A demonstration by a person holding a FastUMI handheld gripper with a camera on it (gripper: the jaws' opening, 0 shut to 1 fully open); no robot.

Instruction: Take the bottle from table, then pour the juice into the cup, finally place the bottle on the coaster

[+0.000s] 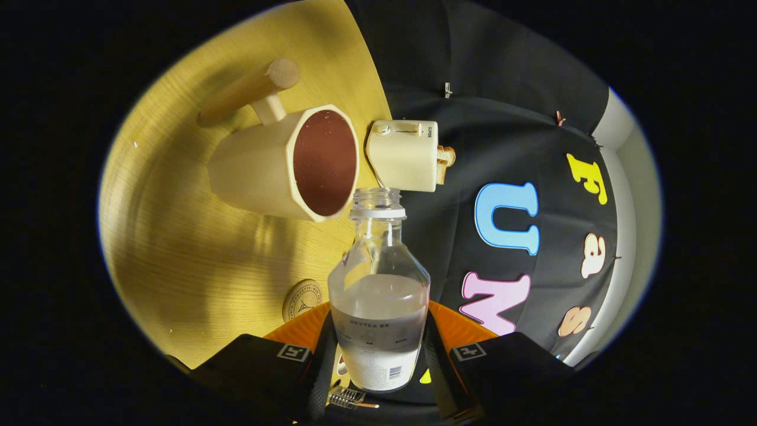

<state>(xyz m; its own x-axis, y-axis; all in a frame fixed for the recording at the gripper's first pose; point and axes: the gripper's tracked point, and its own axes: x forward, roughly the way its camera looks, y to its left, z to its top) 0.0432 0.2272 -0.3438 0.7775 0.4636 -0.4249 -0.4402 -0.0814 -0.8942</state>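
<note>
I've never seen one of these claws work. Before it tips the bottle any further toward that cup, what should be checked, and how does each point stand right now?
1. Grip: claw shut on the bottle, one finger pressing each side. Ok.
2. Cap: off, neck open. Ok.
3. Juice: pale liquid sits in the bottle's lower part, none at the neck yet. Ok.
4. Aim: bottle mouth is just beside the cup rim, not clearly over the opening. Cannot tell.
5. Cup: opening faces the bottle, inside looks dry. Ok.
6. Coaster: lies bare on the wooden table, near the fingers. Ok.
</note>
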